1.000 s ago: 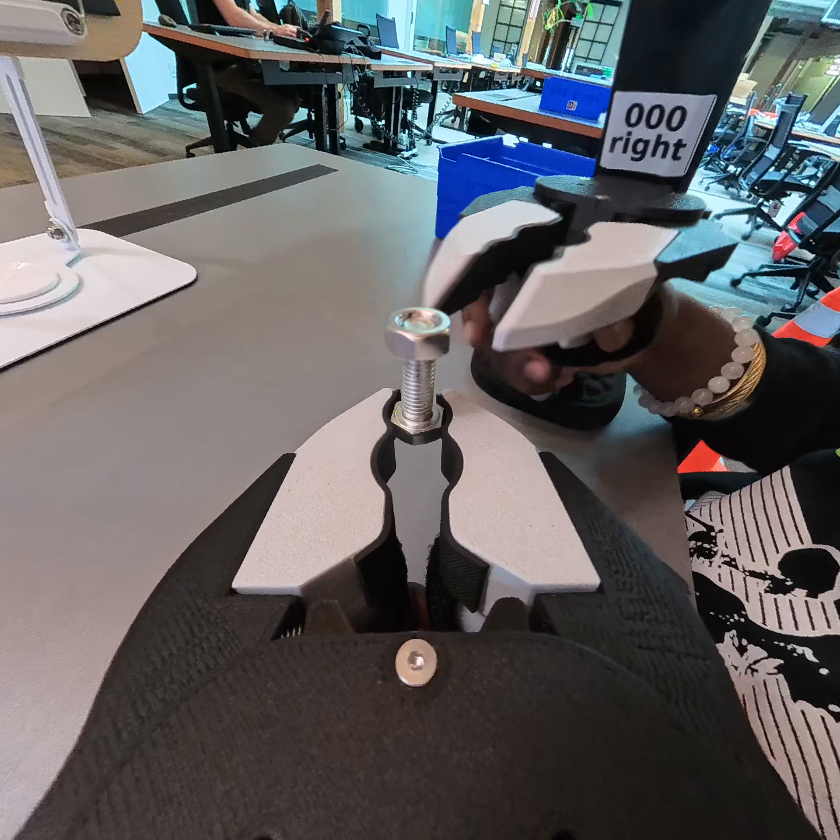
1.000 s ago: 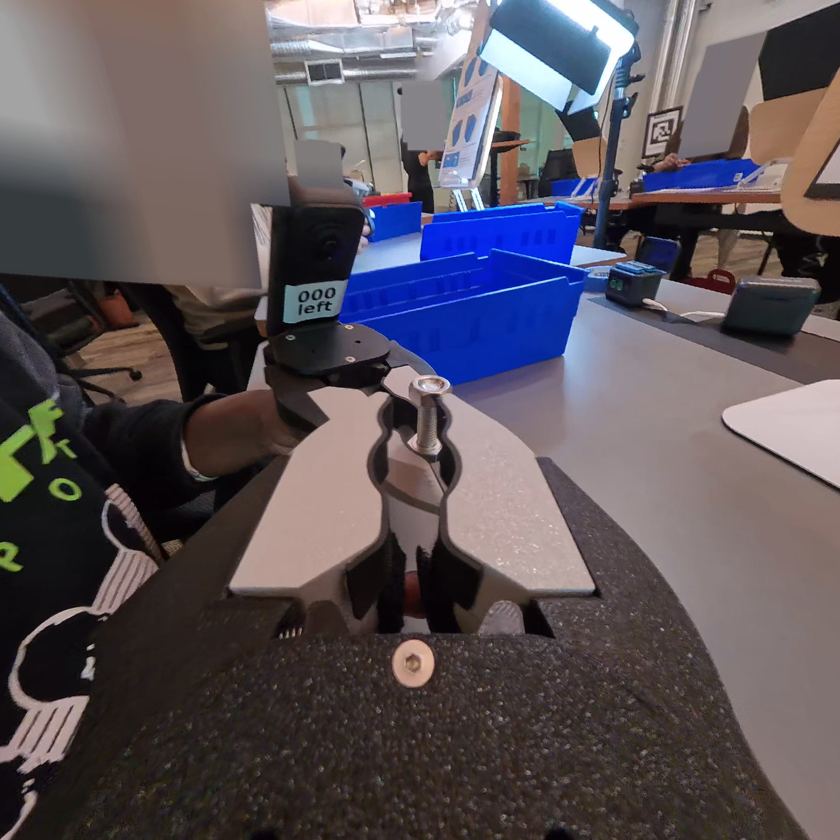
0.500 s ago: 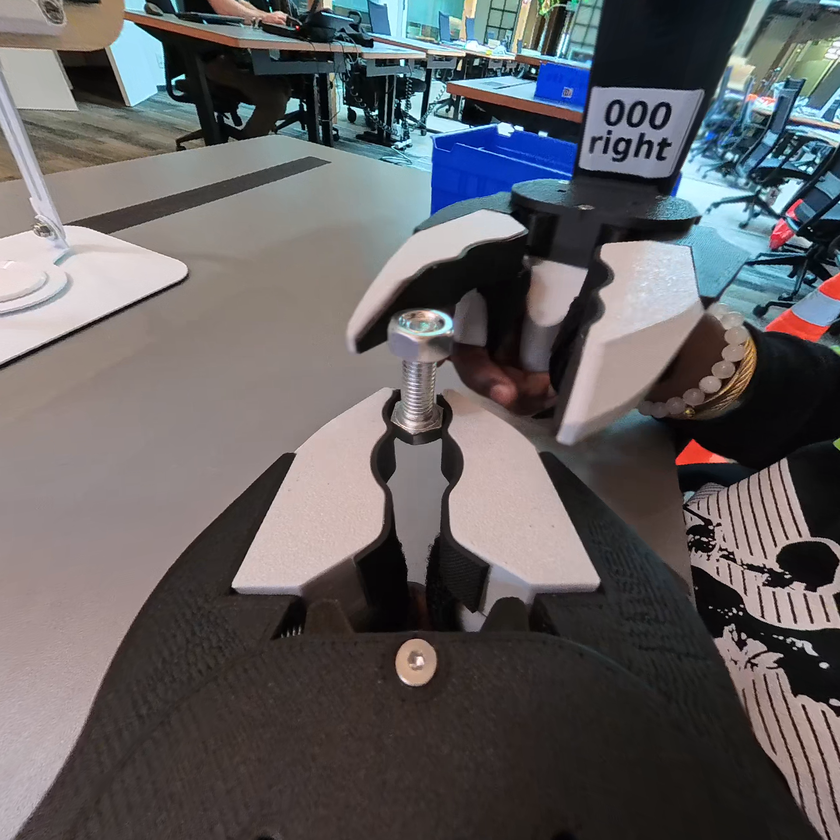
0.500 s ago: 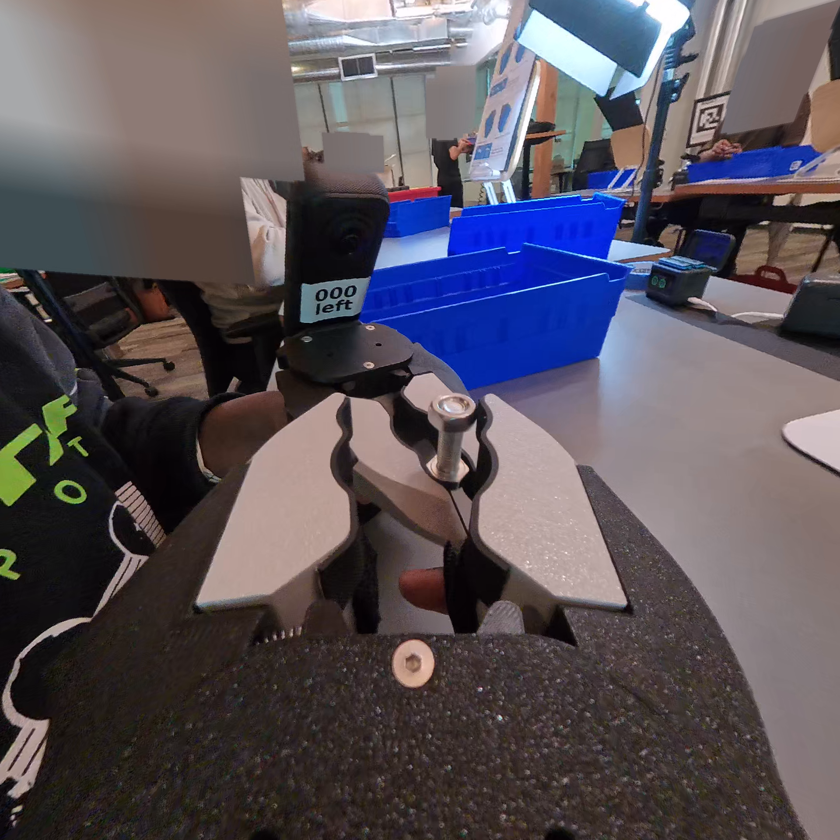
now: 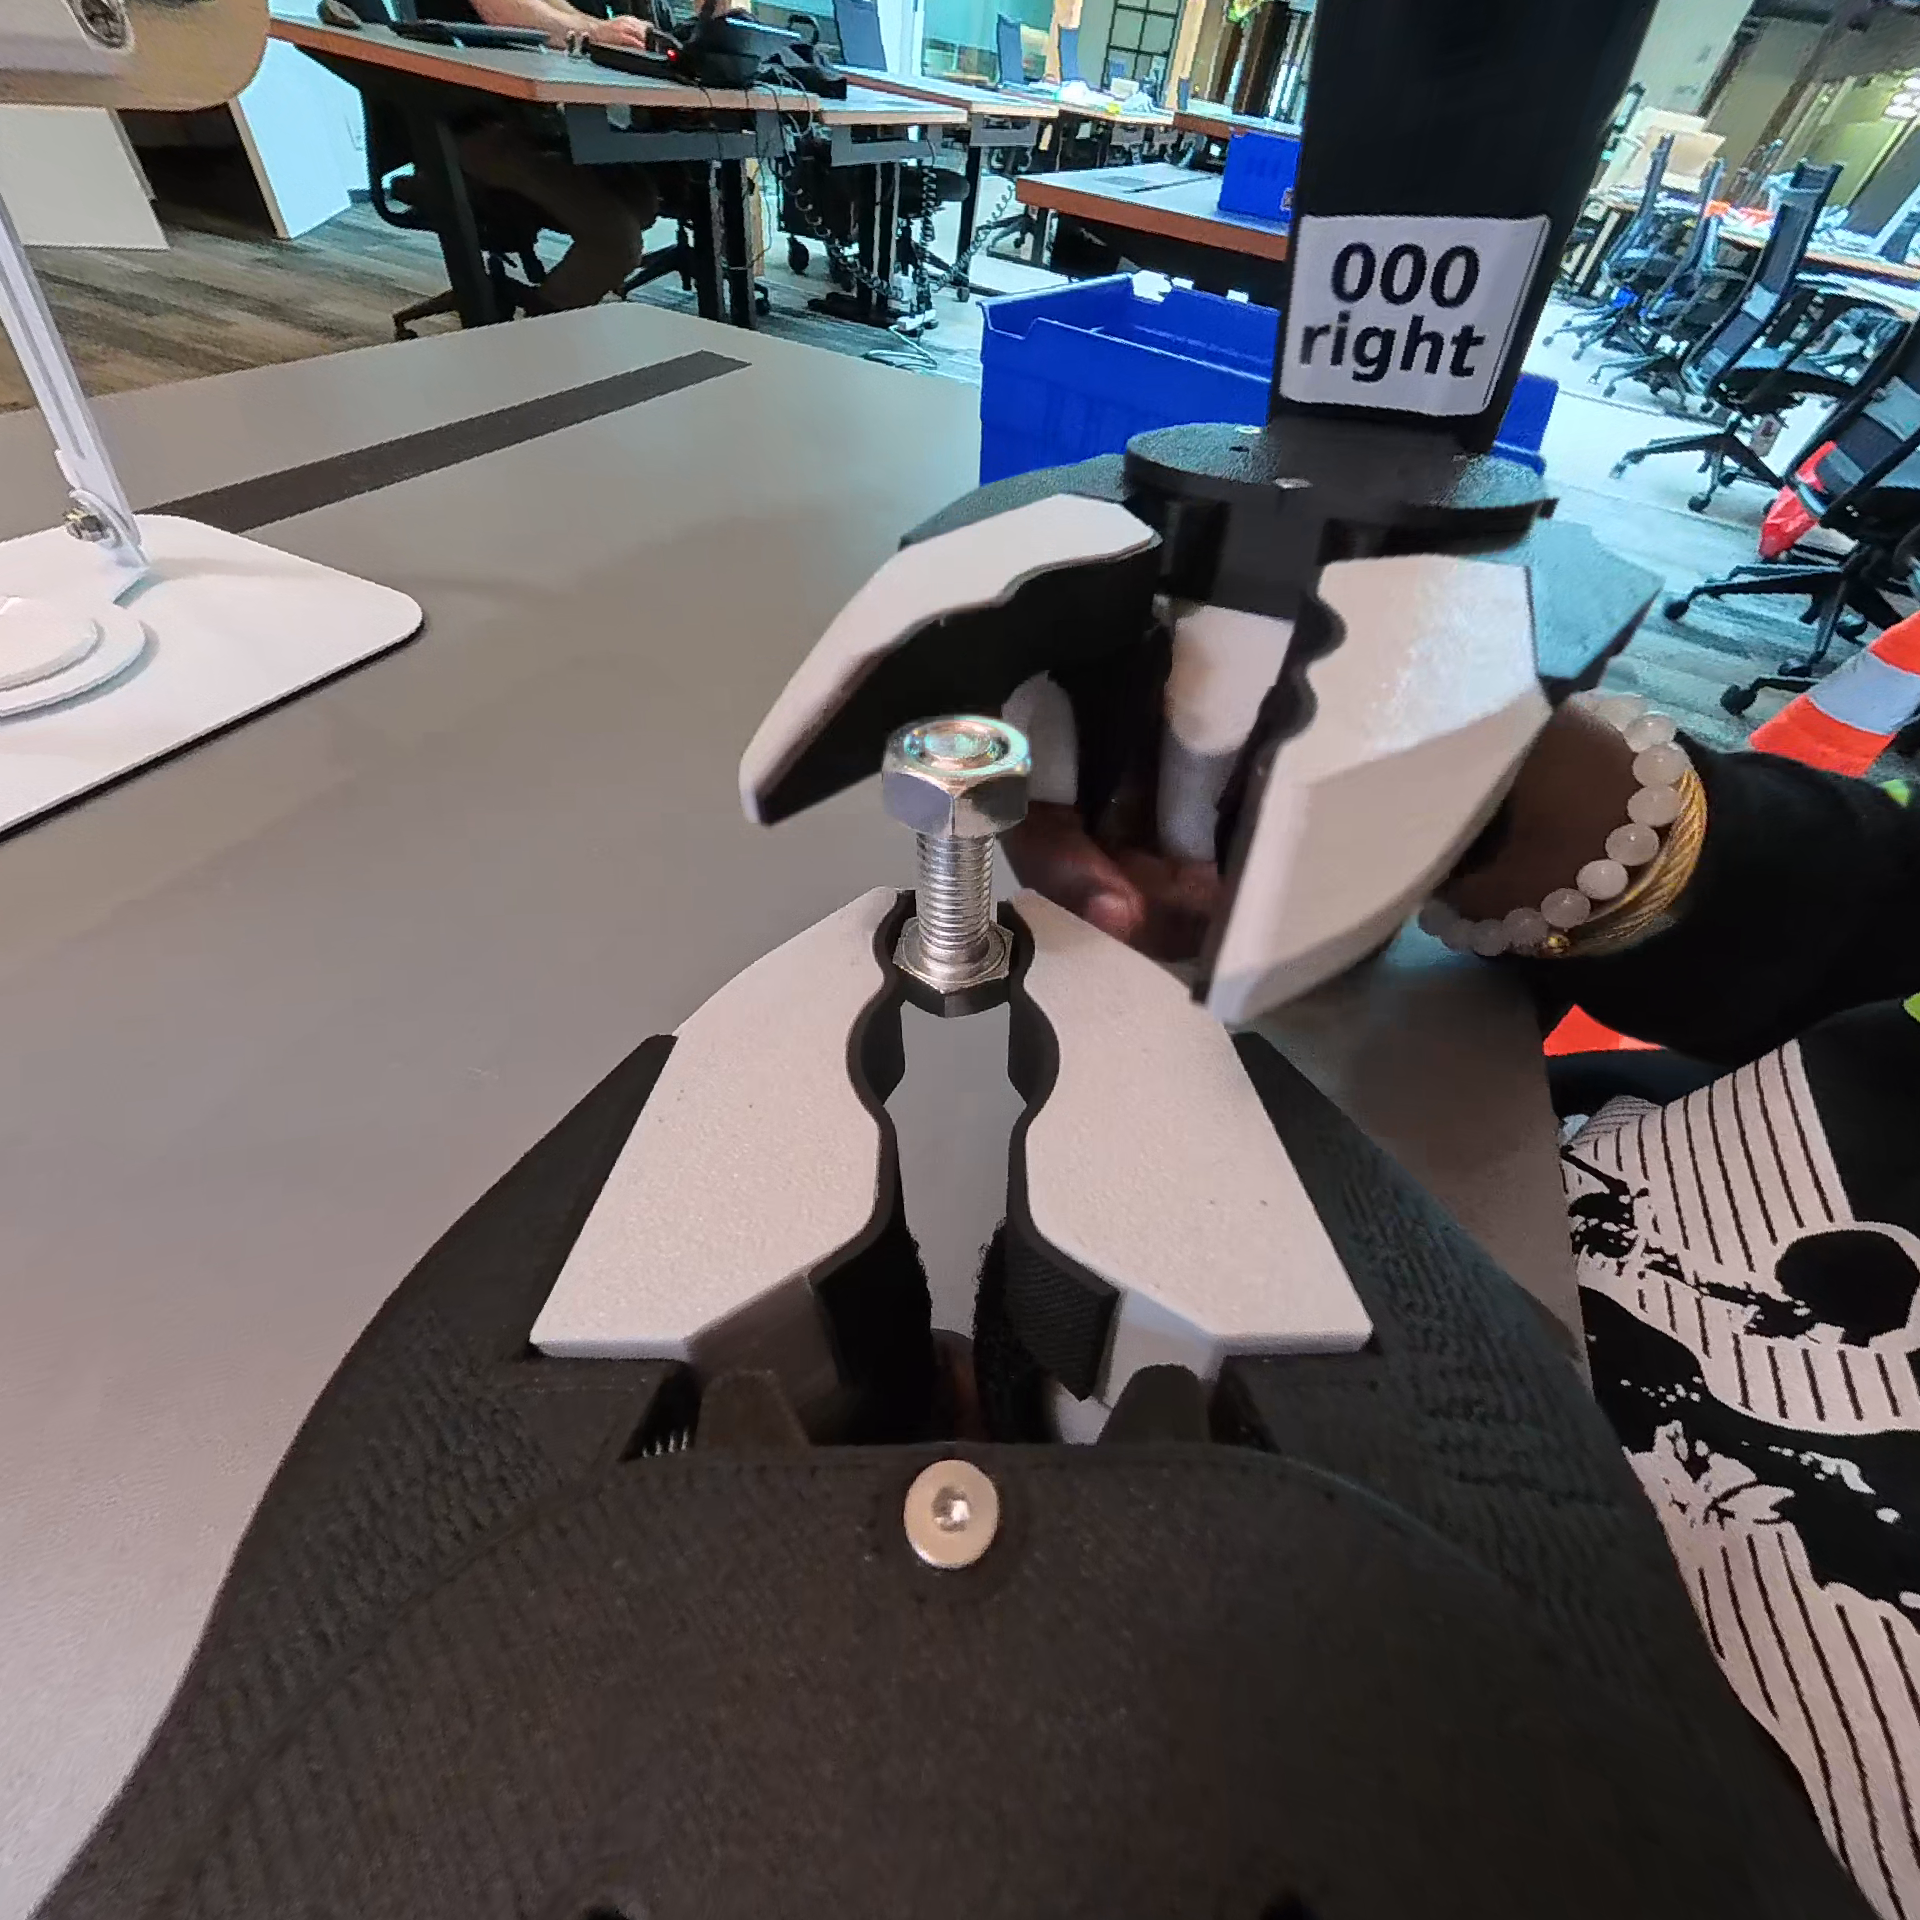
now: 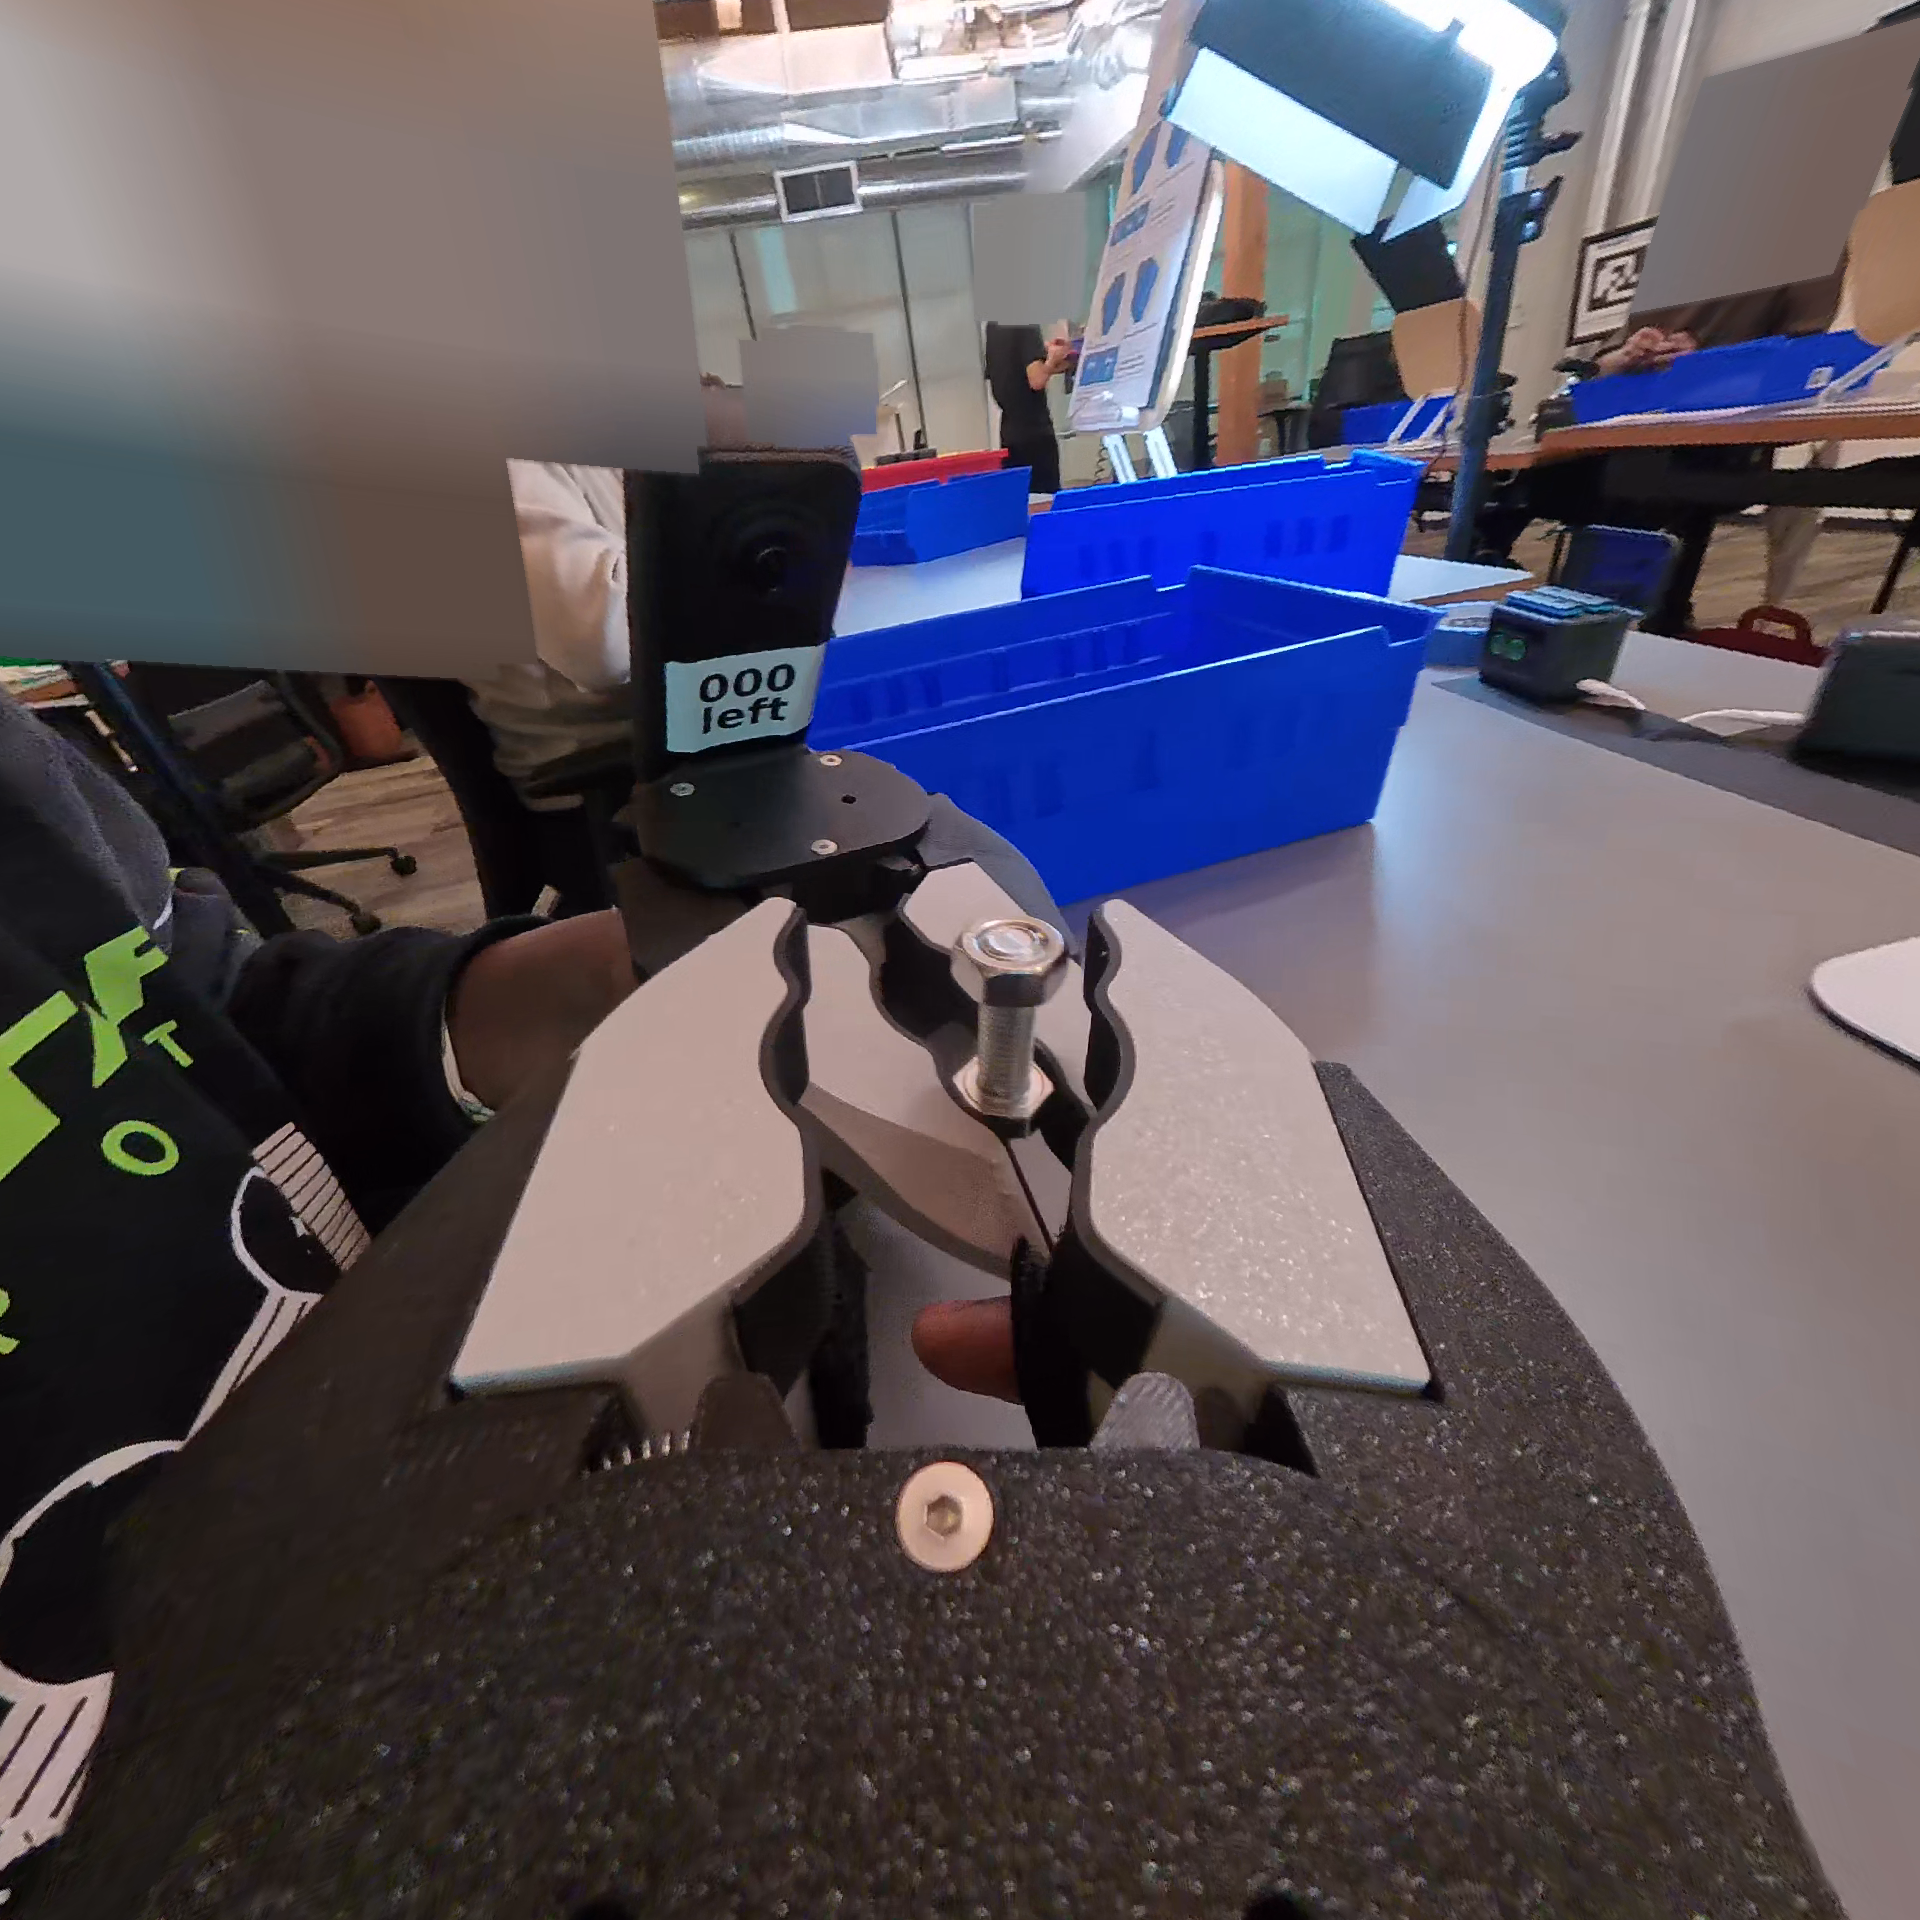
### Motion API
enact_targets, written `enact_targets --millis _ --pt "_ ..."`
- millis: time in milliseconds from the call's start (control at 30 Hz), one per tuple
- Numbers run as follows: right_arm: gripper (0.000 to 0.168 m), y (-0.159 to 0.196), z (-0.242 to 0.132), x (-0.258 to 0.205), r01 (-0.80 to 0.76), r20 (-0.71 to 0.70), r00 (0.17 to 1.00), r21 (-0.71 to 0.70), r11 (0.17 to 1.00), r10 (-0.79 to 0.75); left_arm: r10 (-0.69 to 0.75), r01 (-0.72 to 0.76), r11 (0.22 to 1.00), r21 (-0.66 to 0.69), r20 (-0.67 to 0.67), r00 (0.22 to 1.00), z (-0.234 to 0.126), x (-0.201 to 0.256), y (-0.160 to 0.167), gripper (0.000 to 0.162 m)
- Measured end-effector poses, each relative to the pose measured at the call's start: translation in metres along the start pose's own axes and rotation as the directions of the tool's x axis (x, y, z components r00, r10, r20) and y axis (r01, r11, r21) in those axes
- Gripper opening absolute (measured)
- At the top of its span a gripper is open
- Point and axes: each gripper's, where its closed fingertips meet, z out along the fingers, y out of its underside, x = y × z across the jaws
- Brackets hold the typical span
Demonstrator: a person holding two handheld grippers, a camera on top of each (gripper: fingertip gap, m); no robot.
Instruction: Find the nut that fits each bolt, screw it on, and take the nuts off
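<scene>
- A silver bolt [image 5: 954, 831] is seen standing upright, head uppermost, with a nut [image 5: 954, 954] threaded at the lower end of its shank.
- The nut is clenched between the tips of the left tongs [image 5: 954, 961]; the bolt is thereby held above the grey table [image 5: 520, 779].
- The right tongs [image 6: 940, 997] are spread wide, nothing being grasped; the bolt head is placed between the two fingertips without contact being visible.
- In the left wrist view, one finger of the right tongs [image 5: 935, 644] is seen behind and just beside the bolt head, the other finger well to the right.
- The hand [image 5: 1558, 821] holding the right tongs is shown with a bead bracelet [image 5: 1621, 831] at the wrist.
- A white flat stand base [image 5: 208, 634] is noted on the table to the left, well apart from the bolt.
- A blue bin [image 6: 1143, 727] is shown on the table behind the left tongs in the right wrist view only; a second blue bin [image 5: 1091, 395] is seen past the table edge in the left wrist view.
- Part of the closed left fingers is hidden behind the right tongs in the right wrist view.
</scene>
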Motion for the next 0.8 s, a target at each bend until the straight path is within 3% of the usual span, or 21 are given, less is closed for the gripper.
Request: enact_targets --millis 167,267,367,533,667,800 --pt "0.044 0.000 -0.012 0.001 0.008 -0.027 1.000 -0.017 1.000 -0.009 -0.009 0.009 1.000 0.011 0.008 1.000 -0.001 -0.002 -0.001 0.015" --pt "0.015 -0.005 -0.029 0.002 -0.002 -0.029 1.000 0.012 1.000 0.002 -0.016 0.016 1.000 0.014 0.011 1.000 -0.001 -0.003 -0.002 0.015" --pt "0.016 -0.010 -0.033 0.009 -0.018 -0.054 0.998 0.050 0.999 0.021 -0.009 0.009 1.000 0.009 0.009 1.000 -0.001 -0.002 -0.001 0.015" --pt "0.044 -0.002 -0.011 0.012 -0.019 -0.049 0.999 0.021 1.000 0.020 -0.001 0.001 1.000 0.003 0.002 1.000 0.000 -0.001 -0.001 0.015" --pt "0.046 0.004 0.003 0.001 -0.020 0.014 1.000 -0.019 1.000 0.020 0.003 -0.003 1.000 -0.004 -0.001 1.000 0.001 0.000 0.000 0.015" --pt "0.039 0.003 -0.008 0.003 -0.008 -0.018 1.000 -0.030 1.000 0.007 -0.006 0.006 1.000 0.007 0.005 1.000 0.000 -0.001 -0.001 0.015"
